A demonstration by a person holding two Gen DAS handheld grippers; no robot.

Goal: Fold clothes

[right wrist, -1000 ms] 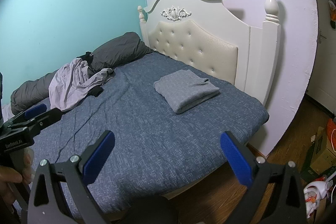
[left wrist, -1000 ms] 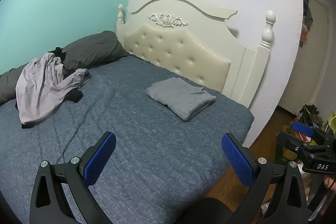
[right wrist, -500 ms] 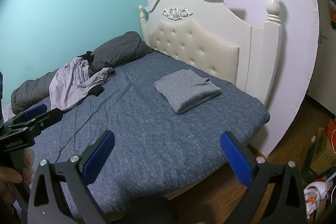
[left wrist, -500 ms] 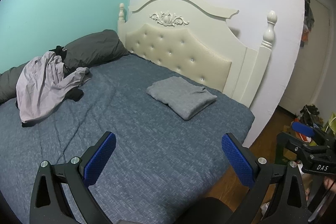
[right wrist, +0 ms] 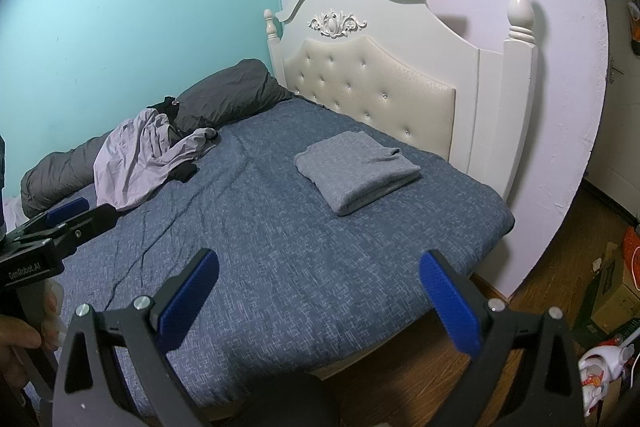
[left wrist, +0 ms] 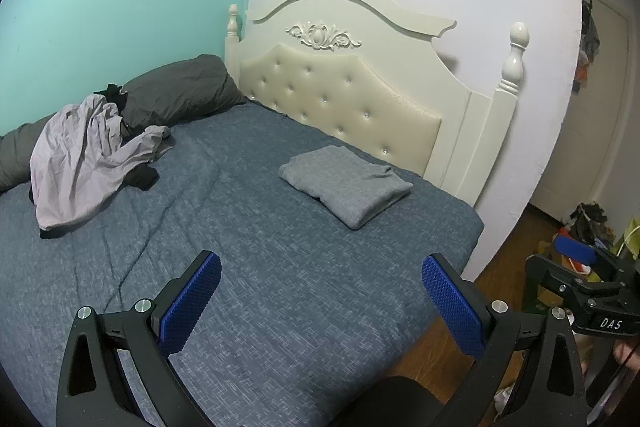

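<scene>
The left gripper (left wrist: 320, 291) fills the bottom of the left wrist view, its blue pads spread wide with nothing between them; the right gripper (right wrist: 318, 289) sits the same way at the bottom of the right wrist view, jaws wide apart and empty. Both hang above the near part of the bed (left wrist: 280, 287), clear of any cloth.

Outward from there, a folded grey sweater (left wrist: 346, 185) lies flat at centre right, near the tufted headboard (left wrist: 340, 103). The likely next piece, a crumpled lilac shirt (left wrist: 84, 155), is heaped at the left edge of the frame, well apart from both grippers and partly draped over a dark grey pillow (left wrist: 176, 91).

The risks, as a judgement: a small black garment (left wrist: 142, 177) pokes out from under the shirt, and more black cloth shows at the shirt's top edge, so a pinch into the heap could lift two items at once. A deep pinch could also catch the blue bedspread. Dragging the shirt across could nudge the folded sweater out of shape.

Count: two grippers, one folded sweater, one loose shirt, two patches of black cloth (one garment or two cannot be told), one pillow plainly seen, with more dark grey bedding below it at the left edge
</scene>
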